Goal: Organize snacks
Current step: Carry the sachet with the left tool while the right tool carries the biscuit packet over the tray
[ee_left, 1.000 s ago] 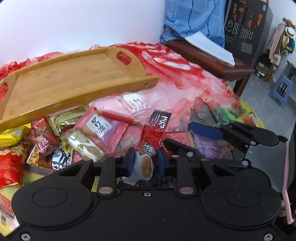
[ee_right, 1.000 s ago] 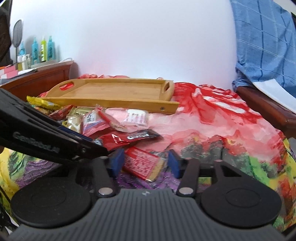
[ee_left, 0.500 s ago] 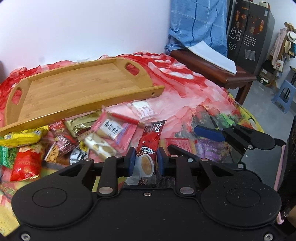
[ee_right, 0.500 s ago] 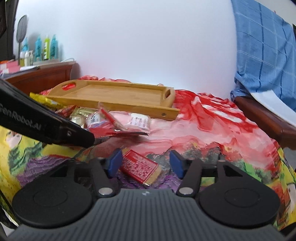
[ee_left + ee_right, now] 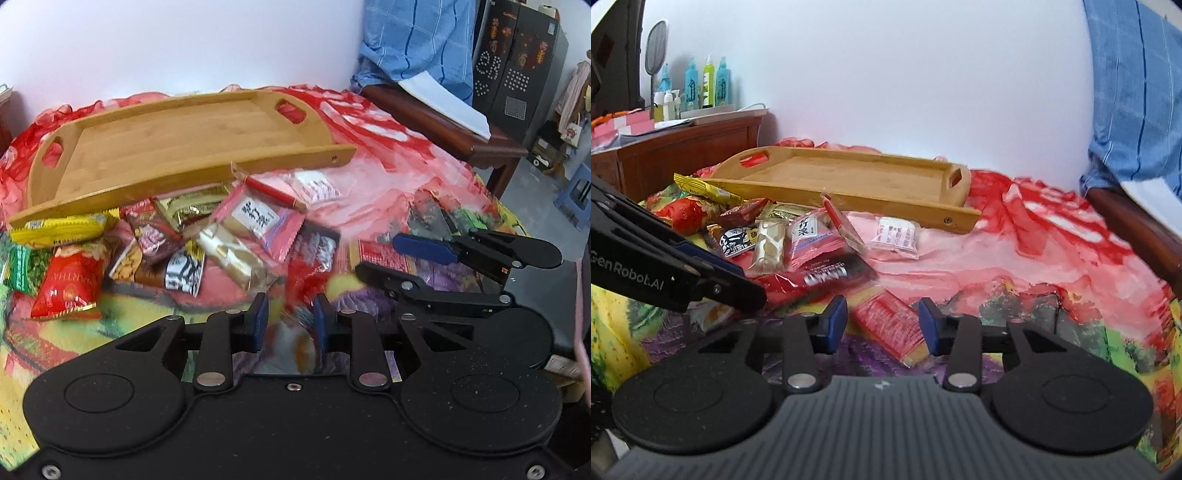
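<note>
Left gripper (image 5: 289,325): clamped on red coffee sachet (image 5: 306,273), lifted nearer than before, short of the wooden tray (image 5: 177,147).
Right gripper (image 5: 882,325): jaws just closing, still apart, straddling red wafer packet (image 5: 890,321).

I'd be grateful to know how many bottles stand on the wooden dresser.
About 6: three tall bottles, blue, green and blue, and smaller pale ones beside them on the dresser; others may be hidden.

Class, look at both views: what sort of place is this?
Probably a bedroom at home: a blue shirt hangs by the wall, toiletry bottles stand on a wooden dresser, and a patterned cloth covers the surface.
</note>
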Tool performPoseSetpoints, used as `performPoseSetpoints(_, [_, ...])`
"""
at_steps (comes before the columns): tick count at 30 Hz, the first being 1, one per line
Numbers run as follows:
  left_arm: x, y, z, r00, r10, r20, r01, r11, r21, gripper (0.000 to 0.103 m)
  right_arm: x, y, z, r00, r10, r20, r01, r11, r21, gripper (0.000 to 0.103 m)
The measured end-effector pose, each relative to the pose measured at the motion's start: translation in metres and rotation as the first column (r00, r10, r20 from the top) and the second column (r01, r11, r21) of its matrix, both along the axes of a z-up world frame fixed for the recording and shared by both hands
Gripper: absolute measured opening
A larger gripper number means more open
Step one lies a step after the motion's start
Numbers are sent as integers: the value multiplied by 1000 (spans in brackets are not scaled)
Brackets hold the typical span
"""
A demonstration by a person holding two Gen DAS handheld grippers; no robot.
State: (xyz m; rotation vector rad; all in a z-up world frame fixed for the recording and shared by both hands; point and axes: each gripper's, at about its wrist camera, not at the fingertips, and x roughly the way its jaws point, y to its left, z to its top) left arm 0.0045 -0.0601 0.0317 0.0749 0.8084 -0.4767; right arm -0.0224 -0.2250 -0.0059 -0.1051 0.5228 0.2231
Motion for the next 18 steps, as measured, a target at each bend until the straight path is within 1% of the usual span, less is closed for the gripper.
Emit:
performPoseSetpoints(2, [3,-3,1,1000,-1,10,1,1000,1,35,3,-6,3,1000,12,-17,-12,1000,22,62])
performPoseSetpoints(3, [4,-4,0,1000,0,15,0,1000,1,37,5,-9,4,999,24,-31,-23,999,34,62])
performPoseSetpoints(5, [7,-7,-2,1000,-5,9,5,1000,5,37,9,-11,5,998,45,-48,-43,999,28,63])
performPoseSetpoints(10, [12,-15,-11,1000,-8,-26,8,1000,3,36,16,-6,2,992,102,-77,-106,993,-59,67])
performPoseSetpoints(11, [12,-17,-12,999,-13,-30,13,1000,2,35,17,-5,1,990,112,-83,-118,991,-69,67])
performPoseSetpoints(12, [12,-19,-13,999,-16,-30,16,1000,8,32,19,-4,0,989,119,-86,-125,989,-74,66])
performPoseSetpoints(13, [12,-20,-13,1000,-16,-22,16,1000,20,24,20,-4,0,988,122,-89,-129,989,-73,51])
performPoseSetpoints(14, [12,-22,-12,1000,-20,-17,21,999,28,23,20,-5,1,988,126,-92,-133,989,-64,48])
performPoseSetpoints(15, [11,-23,-10,1000,-20,-17,21,999,28,23,20,-6,2,987,127,-94,-133,990,-57,38])
performPoseSetpoints(18, [8,-23,-5,1000,-22,-10,22,1000,11,22,17,-6,6,988,116,-102,-122,991,-55,38])
